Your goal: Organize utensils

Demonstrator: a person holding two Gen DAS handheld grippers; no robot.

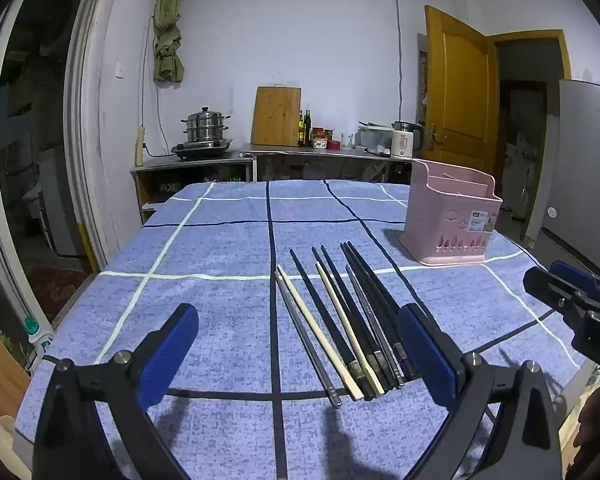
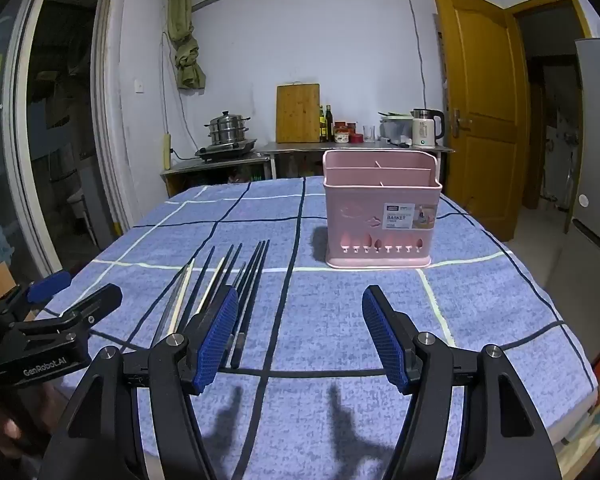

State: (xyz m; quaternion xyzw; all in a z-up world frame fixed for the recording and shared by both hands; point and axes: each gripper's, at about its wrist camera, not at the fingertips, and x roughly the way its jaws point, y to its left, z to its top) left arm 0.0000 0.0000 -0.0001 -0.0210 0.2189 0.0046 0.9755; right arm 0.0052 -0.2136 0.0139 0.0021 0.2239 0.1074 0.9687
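Note:
Several chopsticks, black, cream and metal, lie side by side on the blue checked tablecloth. A pink utensil basket with divided compartments stands upright beyond them to the right. My left gripper hovers open above the near ends of the chopsticks, nothing between its blue pads. The right gripper is also open and empty, facing the pink basket, with the chopsticks partly behind its left finger. Each gripper shows at the edge of the other's view.
The tablecloth covers a table whose edges fall away left and right. Behind it a counter holds a steamer pot, a cutting board, bottles and a kettle. A yellow door stands open at the right.

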